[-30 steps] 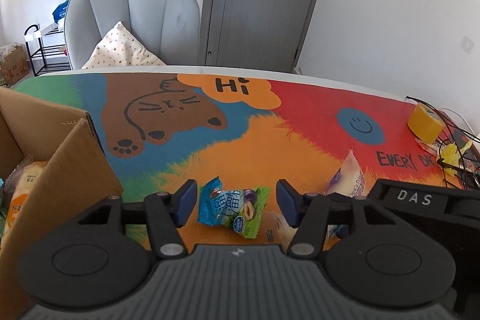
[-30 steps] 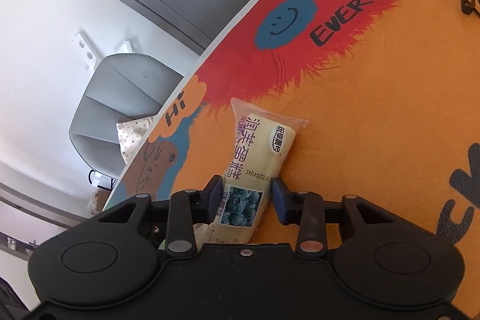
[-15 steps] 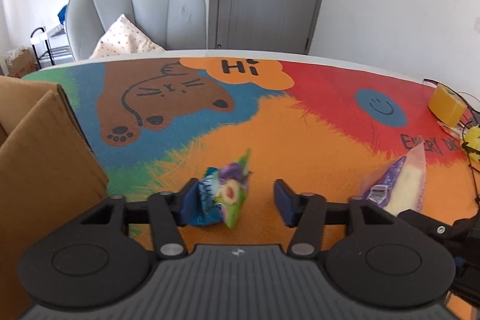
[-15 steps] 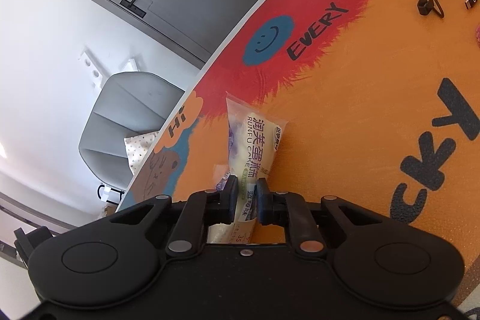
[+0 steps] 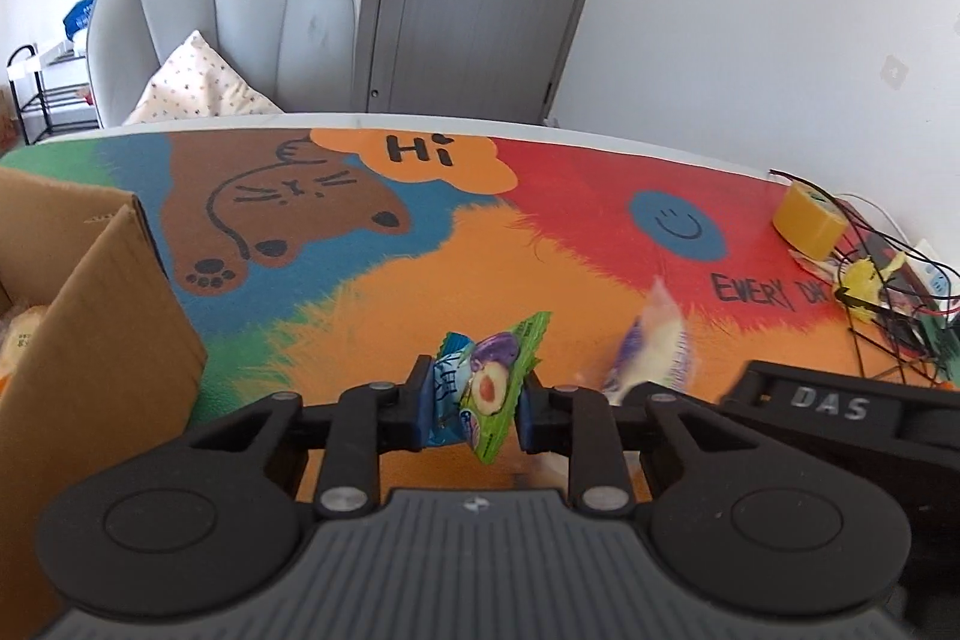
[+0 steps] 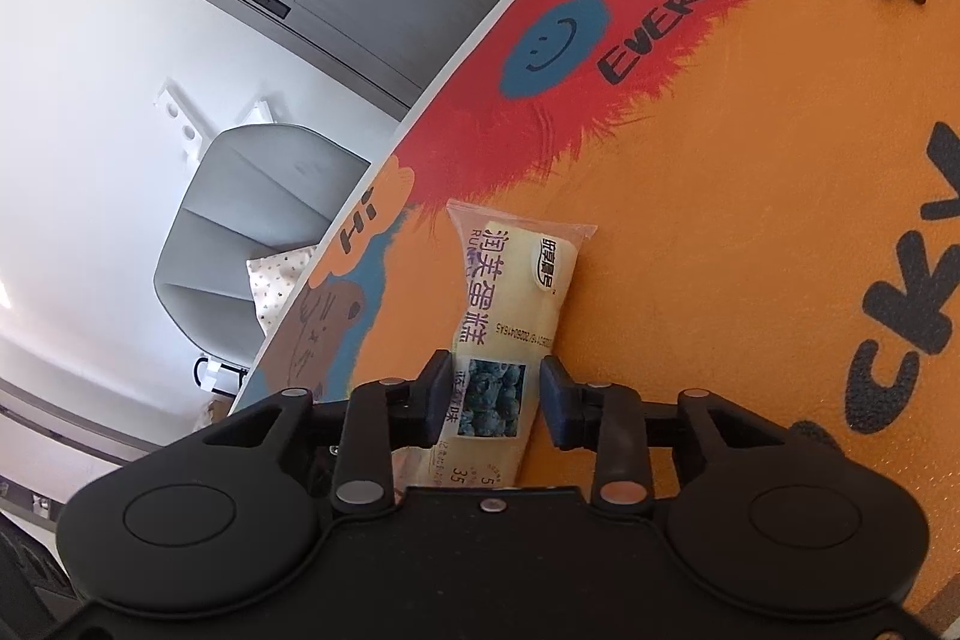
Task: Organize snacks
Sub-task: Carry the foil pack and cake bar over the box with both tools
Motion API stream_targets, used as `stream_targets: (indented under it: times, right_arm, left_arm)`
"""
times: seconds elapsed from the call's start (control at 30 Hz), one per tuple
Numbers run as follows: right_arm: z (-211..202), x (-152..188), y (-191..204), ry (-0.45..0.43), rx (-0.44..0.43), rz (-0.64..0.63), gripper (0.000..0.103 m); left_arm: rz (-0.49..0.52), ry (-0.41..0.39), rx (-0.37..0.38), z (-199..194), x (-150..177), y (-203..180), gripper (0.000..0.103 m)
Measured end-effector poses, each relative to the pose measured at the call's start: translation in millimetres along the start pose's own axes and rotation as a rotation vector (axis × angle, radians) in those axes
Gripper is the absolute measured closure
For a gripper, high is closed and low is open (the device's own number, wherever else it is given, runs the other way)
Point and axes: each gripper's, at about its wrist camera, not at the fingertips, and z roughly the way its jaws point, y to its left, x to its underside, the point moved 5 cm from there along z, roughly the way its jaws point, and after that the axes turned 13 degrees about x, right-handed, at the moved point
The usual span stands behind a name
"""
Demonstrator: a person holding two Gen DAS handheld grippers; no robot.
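Note:
My left gripper (image 5: 475,403) is shut on a small blue-and-green plum candy packet (image 5: 486,382), held just above the colourful table mat. The open cardboard box (image 5: 102,316) stands at the left, with snack packs inside. My right gripper (image 6: 495,403) is open around the lower end of a long pale cake packet with purple writing and a blueberry picture (image 6: 510,316), which lies on the orange part of the mat; the jaws stand a little apart from its sides. The same cake packet shows blurred in the left wrist view (image 5: 651,346), beside the right gripper's black body (image 5: 840,412).
A yellow tape roll (image 5: 807,223) and a tangle of black cables and yellow bits (image 5: 888,292) lie at the table's far right. A grey chair with a cushion (image 5: 222,28) stands behind the far edge. The mat (image 5: 420,244) covers the tabletop.
My left gripper closed on the plum candy packet and lifted it. My right gripper, which had pinched the cake packet half a second ago, has opened, and the packet lies on the mat again.

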Motion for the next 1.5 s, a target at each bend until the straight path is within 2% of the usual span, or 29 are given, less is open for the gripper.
stream_targets:
  times: [0.03,0.17,0.23,0.43,0.7,0.93,1.23,1.5]
  right_arm:
    - [2.4,2.4,1.4,0.015,0.002,0.0,0.06]
    - [5.0,6.6,6.7,0.027,-0.008,-0.004,0.06]
    - [7.2,7.3,6.1,0.037,-0.011,0.01,0.068]
    - [-3.0,18.7,4.2,0.036,-0.029,0.027,0.076]
    - [-33.2,34.1,12.4,0.003,-0.082,0.027,0.076]
    - [-62.8,48.0,36.3,-0.03,-0.143,-0.008,0.076]
    - [-91.2,69.4,76.9,-0.076,-0.226,-0.116,0.076]
    - [-87.9,86.2,108.2,-0.06,-0.258,-0.189,0.076]
  left_arm:
    - [0.001,0.002,0.004,-0.4,0.7,0.1,0.078]
    - [-0.029,0.028,0.028,-0.6,6.9,6.2,0.078]
    - [-0.042,0.038,0.04,-4.5,12.7,7.6,0.078]
    - [-0.065,0.01,0.051,-27.1,17.5,12.9,0.078]
    - [-0.069,-0.084,0.076,-80.1,10.2,12.3,0.078]
    - [-0.087,-0.176,0.075,-127.4,0.8,23.2,0.078]
    - [-0.135,-0.273,0.056,-183.7,-6.1,58.5,0.078]
    - [-0.172,-0.321,0.017,-214.4,-9.7,95.4,0.078]
